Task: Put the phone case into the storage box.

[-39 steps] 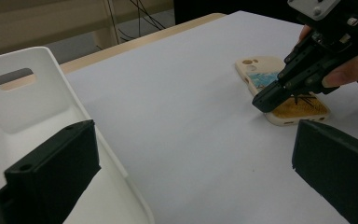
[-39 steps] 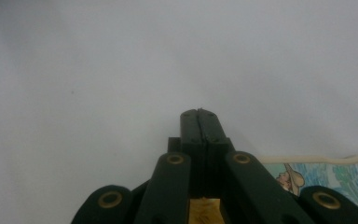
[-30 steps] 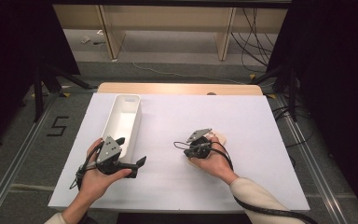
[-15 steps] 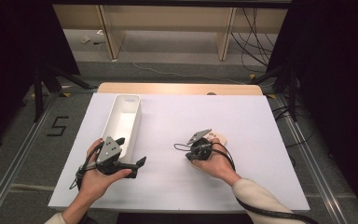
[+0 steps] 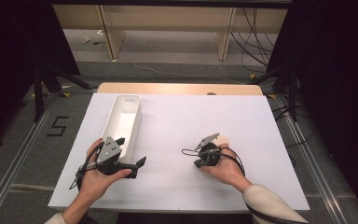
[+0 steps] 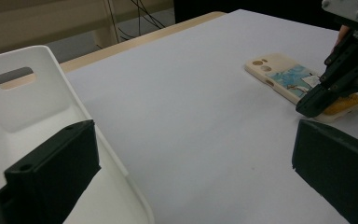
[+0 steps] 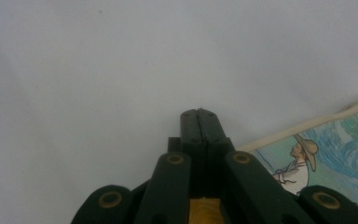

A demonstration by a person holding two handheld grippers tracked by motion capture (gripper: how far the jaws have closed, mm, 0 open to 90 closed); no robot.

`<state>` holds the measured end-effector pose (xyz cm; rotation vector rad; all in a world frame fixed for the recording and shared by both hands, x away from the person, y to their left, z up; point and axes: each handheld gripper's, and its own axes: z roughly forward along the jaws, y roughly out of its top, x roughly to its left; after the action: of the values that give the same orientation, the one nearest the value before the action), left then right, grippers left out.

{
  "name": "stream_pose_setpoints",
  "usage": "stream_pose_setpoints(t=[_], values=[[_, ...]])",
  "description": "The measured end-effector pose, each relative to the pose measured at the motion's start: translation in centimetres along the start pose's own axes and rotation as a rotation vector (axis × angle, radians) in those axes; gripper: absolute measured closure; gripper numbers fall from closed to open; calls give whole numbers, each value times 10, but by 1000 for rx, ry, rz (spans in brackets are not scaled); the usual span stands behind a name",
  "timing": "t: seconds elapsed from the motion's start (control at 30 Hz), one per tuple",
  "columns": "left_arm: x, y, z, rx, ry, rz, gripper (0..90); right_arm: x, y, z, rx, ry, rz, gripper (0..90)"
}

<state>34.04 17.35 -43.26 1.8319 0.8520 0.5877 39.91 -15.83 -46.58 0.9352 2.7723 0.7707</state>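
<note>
Since the earlier frame, my right gripper (image 5: pixel 200 158) is sitting slightly further right and nearer to me on the white tabletop (image 5: pixel 177 121); my left gripper (image 5: pixel 130 164) is keeping its place.

Item one: phone case (image 6: pixel 303 86), one counted. It is lying flat on the tabletop, printed side up, showing a painted figure in a straw hat against blue. In the left gripper view its long axis is running from the camera cut-outs at the far end toward the yellow end near my right gripper, whose tip is resting at that near end; whether it is touching I cannot tell. In the high view my right hand (image 5: pixel 226 165) is covering most of the case, leaving a pale corner showing.

Item two: white bin (image 5: pixel 123 122), one counted, long and narrow, its long axis pointing away from me, with a slot handle in the far wall.

Grippers, two counted. Right jaws are pressing together with nothing between them. Left jaws are standing wide apart, one hanging over the bin's near end, gripping nothing.
</note>
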Motion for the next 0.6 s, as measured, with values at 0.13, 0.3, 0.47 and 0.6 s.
stream_pose_setpoints(t=[0.13,0.3,0.47,0.6], values=[[0,0,0,0,0,0,0,-1,-7,-5,16,2,6,900],[0,0,0,-1,0,-1,0,-3,-16,-13,35,6,17,900],[0,0,0,-2,2,0,0,-8,-27,-21,49,2,37,900],[0,0,0,-1,4,0,0,-14,-36,-27,57,-7,53,900]])
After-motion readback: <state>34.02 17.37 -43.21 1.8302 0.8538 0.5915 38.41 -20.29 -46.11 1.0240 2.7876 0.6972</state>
